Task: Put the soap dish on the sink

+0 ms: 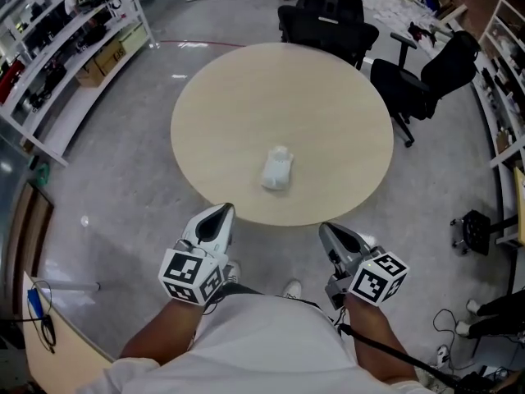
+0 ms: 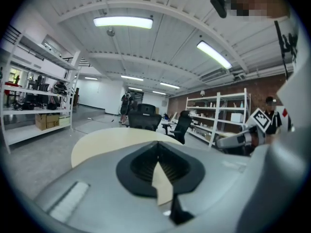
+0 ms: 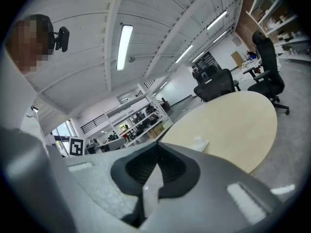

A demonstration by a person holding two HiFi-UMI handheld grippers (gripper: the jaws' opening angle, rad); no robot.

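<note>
My left gripper [image 1: 222,212] and right gripper [image 1: 326,229] hover by the round table's [image 1: 246,97] near edge, both with jaws pressed together, empty. The white soap dish [image 1: 277,169] lies near the table's middle, well apart from them.

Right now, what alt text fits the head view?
A small white soap dish lies alone on a round beige table, near its front edge. The left gripper and right gripper, both shut, are held short of it; black office chairs stand beyond.
</note>
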